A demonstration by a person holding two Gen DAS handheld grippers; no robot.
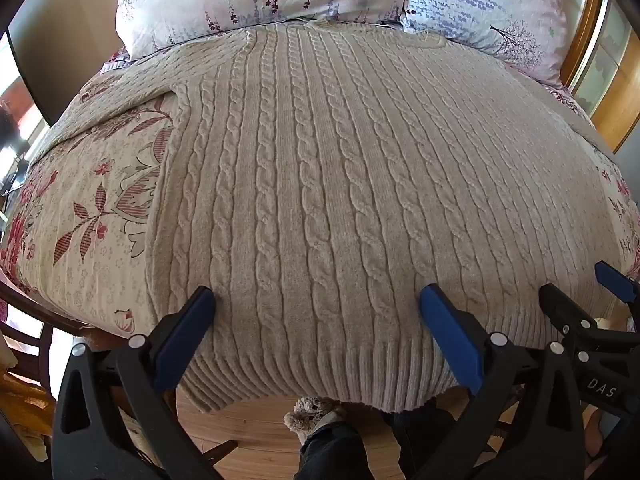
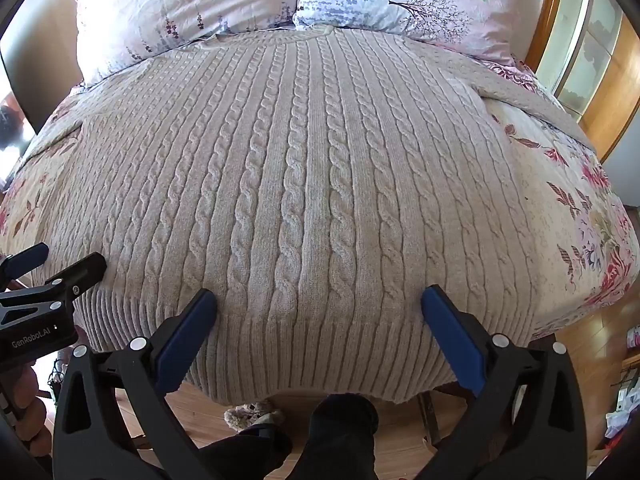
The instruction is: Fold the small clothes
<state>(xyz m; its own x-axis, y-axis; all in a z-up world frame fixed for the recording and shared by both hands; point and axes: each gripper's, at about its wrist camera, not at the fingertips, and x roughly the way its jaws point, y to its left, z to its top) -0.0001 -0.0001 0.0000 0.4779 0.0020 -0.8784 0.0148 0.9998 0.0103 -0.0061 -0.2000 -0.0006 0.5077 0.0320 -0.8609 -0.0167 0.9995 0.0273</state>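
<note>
Left gripper (image 1: 316, 300) and right gripper (image 2: 318, 300) hover side by side, jaws spread, over sweater (image 1: 340, 180) hem.

A floral-quilted bed (image 1: 92, 184) with two pillows (image 2: 192, 4) stands on wood flooring (image 1: 248, 420), beside a wood-framed cabinet (image 2: 592, 60).

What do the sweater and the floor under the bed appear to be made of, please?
The sweater looks like thick knitted yarn, maybe wool or acrylic: raised cable twists, ribbed hem, soft matte fuzz. The floor looks like wood or laminate planks: warm brown, visible grain and seams, slight sheen.
</note>
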